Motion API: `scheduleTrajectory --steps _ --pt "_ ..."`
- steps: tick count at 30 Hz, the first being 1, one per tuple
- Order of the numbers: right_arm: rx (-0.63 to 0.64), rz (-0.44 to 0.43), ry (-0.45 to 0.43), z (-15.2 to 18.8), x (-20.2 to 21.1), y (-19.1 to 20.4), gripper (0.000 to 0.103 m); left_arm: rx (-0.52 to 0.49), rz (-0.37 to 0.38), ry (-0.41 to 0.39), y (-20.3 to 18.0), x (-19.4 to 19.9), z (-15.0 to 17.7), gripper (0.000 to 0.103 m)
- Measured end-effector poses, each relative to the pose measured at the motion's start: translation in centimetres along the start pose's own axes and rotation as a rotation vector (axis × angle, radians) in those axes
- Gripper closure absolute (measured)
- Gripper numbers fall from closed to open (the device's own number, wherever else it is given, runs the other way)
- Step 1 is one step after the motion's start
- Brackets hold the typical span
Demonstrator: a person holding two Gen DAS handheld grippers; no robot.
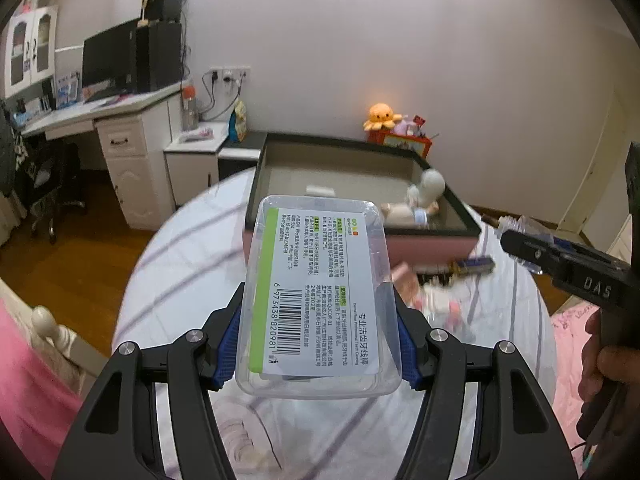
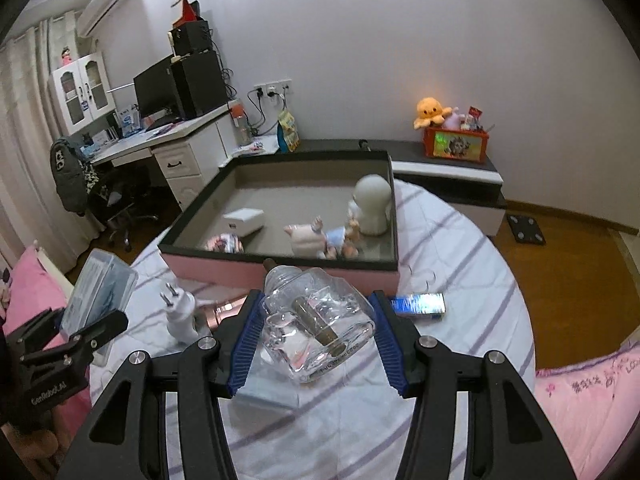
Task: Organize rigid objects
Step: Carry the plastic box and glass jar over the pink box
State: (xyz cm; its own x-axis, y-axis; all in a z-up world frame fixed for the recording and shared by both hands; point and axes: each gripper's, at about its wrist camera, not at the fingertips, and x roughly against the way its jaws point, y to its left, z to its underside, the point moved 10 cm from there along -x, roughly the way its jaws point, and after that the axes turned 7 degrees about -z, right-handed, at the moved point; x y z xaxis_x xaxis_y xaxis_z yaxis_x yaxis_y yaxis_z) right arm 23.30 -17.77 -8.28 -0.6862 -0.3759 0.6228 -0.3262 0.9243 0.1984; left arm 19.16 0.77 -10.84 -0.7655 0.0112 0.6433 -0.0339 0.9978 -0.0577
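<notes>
My left gripper [image 1: 318, 344] is shut on a clear plastic floss-pick box [image 1: 320, 292] with a green-and-white barcode label, held above the round table. In the right wrist view that same clear plastic box [image 2: 102, 294] shows at the left in the left gripper [image 2: 100, 328]. My right gripper [image 2: 316, 332] is shut on a clear glass bottle [image 2: 316, 320] lying tilted between the blue pads. Beyond both stands a pink-sided tray box [image 2: 280, 270] with a dark rim [image 1: 360, 236]. It holds a white figure [image 2: 372, 204], a small doll [image 2: 316, 238] and a white block [image 2: 244, 220].
On the striped tablecloth [image 2: 460, 248] lie a white plug adapter [image 2: 180, 312], a blue foil-wrapped box [image 2: 420, 304] and a pink tube [image 2: 224, 310]. A desk [image 2: 168, 140] with a monitor stands back left. Along the wall runs a low bench [image 2: 444, 172] bearing an orange toy crate [image 2: 456, 144].
</notes>
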Motion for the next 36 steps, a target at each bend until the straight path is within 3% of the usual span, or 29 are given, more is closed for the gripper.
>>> scheduleTrajectory --steps 6,18,28,36 --pt "0.033 -0.007 -0.021 -2.9 -1.5 0.8 0.049 -0.009 -0.005 -0.046 0.5 -1.6 -4.5 0.040" --pt "0.045 -0.017 0.004 -7.9 -8.1 0.1 0.048 -0.008 -0.006 -0.041 0.8 -8.8 -11.1 0.040" --pt "0.035 -0.004 0.095 -7.9 -14.6 -1.2 0.048 -0.031 0.004 0.026 -0.6 -15.1 -12.2 0.040" --pt "0.021 0.005 0.148 -6.7 -16.7 -1.7 0.048 -0.046 -0.002 0.104 -1.4 -18.4 -11.1 0.039"
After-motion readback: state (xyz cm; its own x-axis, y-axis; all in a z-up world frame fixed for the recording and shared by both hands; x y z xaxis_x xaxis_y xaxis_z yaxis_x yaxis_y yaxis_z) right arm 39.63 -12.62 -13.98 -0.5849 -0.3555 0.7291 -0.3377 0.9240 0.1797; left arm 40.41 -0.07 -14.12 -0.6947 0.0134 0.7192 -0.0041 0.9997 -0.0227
